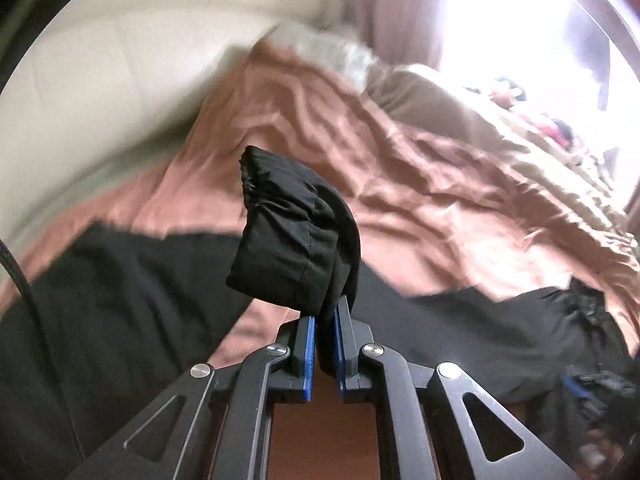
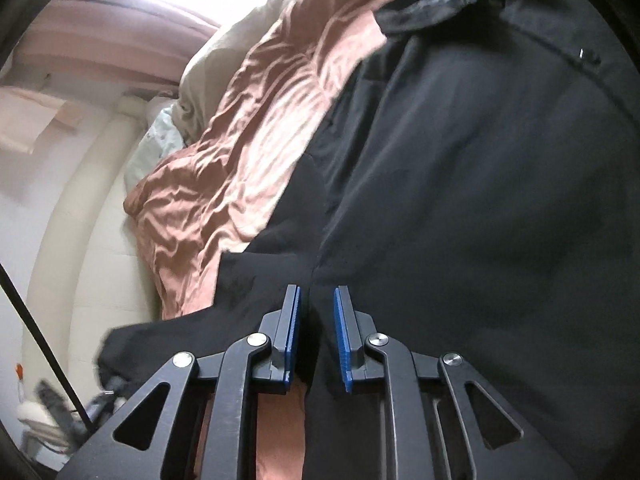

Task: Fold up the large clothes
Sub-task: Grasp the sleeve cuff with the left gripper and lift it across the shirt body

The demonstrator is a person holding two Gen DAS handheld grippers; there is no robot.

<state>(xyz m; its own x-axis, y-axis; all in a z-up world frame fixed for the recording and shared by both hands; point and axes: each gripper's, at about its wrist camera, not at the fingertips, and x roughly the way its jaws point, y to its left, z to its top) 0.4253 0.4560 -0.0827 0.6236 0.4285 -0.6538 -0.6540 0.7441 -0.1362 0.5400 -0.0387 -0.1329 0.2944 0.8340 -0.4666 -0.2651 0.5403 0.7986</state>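
Left wrist view: the left gripper [image 1: 326, 320] is clamped on a bunched fold of the black garment [image 1: 292, 236], lifted above the bed's pink sheet [image 1: 400, 184]; right wrist view: the right gripper [image 2: 316, 320] pinches the black garment's [image 2: 480, 200] edge, the cloth spread over the pink sheet [image 2: 248, 120].

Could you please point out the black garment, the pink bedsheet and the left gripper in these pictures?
black garment [image 2: 480, 200]: right wrist view, on its broad flat panel.
pink bedsheet [image 1: 400, 184]: left wrist view, on its wrinkled middle.
left gripper [image 1: 326, 320]: left wrist view, between its fingertips, which clamp a bunched fold of the garment.
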